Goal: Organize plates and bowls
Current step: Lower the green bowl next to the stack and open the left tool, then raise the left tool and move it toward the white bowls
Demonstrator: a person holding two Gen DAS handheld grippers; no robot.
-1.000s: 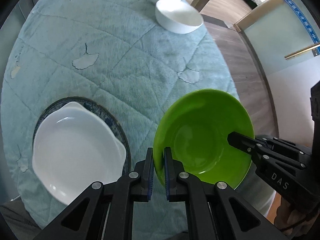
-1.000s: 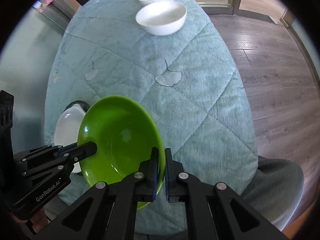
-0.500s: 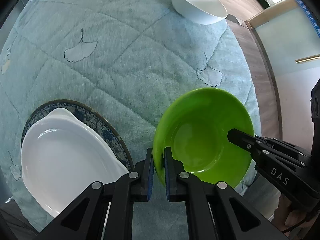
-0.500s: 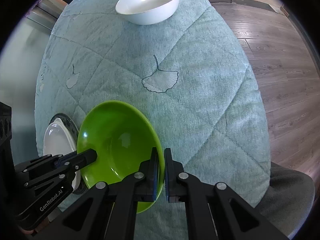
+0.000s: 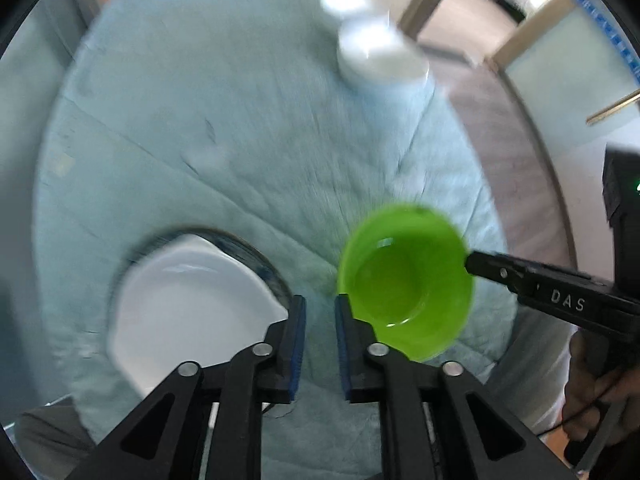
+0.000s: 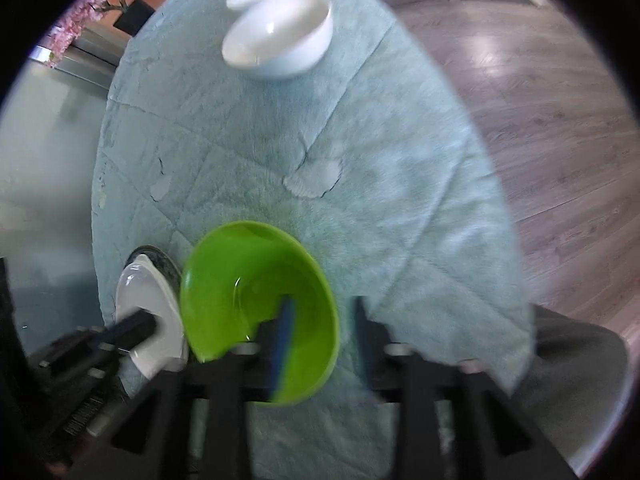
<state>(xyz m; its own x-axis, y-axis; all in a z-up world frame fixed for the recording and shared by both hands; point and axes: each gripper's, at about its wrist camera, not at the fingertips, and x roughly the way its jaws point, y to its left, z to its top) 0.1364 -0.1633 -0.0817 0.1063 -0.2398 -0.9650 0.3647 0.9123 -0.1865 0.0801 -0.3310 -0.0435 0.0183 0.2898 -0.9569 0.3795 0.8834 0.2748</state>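
Two wrist fisheyes, both tilted steeply down over the round quilted table (image 5: 248, 128).
We look along each gripper's fingers from close above; both views share the green bowl (image 5: 404, 284) near 5 o'clock left, 6 o'clock right (image 6: 256, 296), and white bowls (image 6: 280, 40) toward 12.

one green bowl (image 6: 256, 292), two white bowls (image 6: 280, 40), one white dish (image 5: 188, 308), one patterned plate (image 5: 256, 252).
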